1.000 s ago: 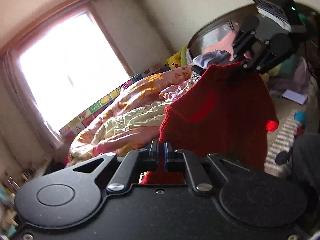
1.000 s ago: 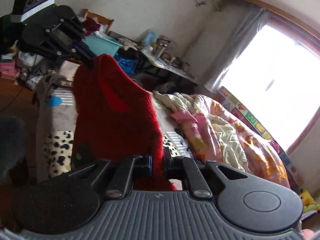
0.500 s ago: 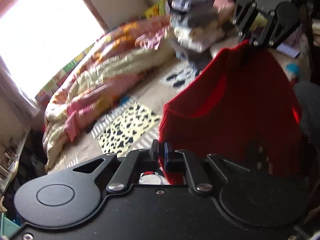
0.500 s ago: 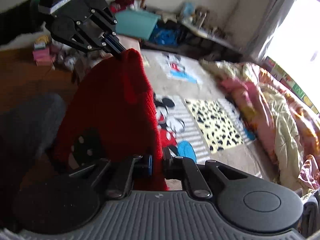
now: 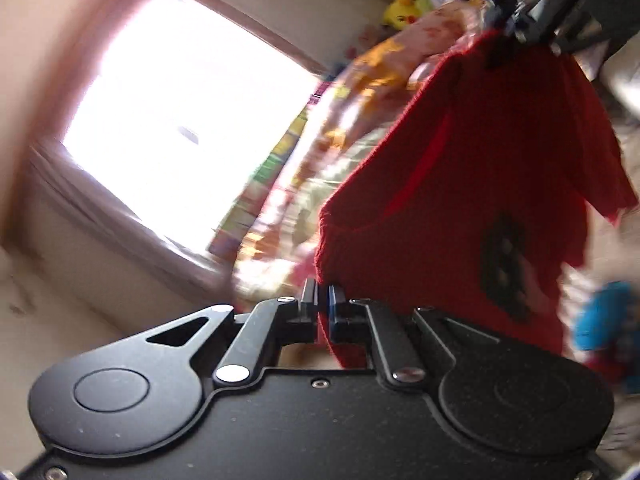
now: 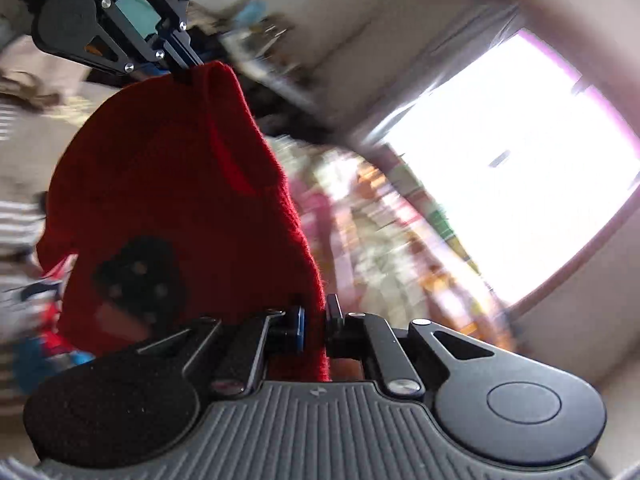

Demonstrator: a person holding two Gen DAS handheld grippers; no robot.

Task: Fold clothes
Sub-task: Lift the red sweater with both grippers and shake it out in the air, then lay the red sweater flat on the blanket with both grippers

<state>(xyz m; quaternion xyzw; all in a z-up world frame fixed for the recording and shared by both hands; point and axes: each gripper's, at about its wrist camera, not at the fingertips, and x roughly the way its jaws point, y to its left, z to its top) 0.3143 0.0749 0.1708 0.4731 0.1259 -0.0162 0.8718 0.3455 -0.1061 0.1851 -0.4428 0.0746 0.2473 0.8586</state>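
A red knitted garment (image 5: 460, 184) with a black patch on its front hangs in the air, stretched between both grippers. My left gripper (image 5: 323, 300) is shut on one top corner of it. My right gripper (image 6: 314, 314) is shut on the other top corner of the red garment (image 6: 168, 184). In the left wrist view the right gripper (image 5: 502, 30) shows at the top right, clamped on the cloth. In the right wrist view the left gripper (image 6: 188, 62) shows at the top left, likewise clamped. The lower hem is hidden behind the gripper bodies.
A bright window (image 5: 180, 120) fills one side of the room. A rumpled floral quilt (image 5: 320, 152) lies on the bed below it, blurred by motion. A yellow plush toy (image 5: 404, 4) sits near the wall. A cluttered desk (image 6: 260, 40) stands at the back.
Both grippers have swung sideways and rolled with the red garment still stretched between them. The view has swept from the patterned bed sheet back up towards the window.
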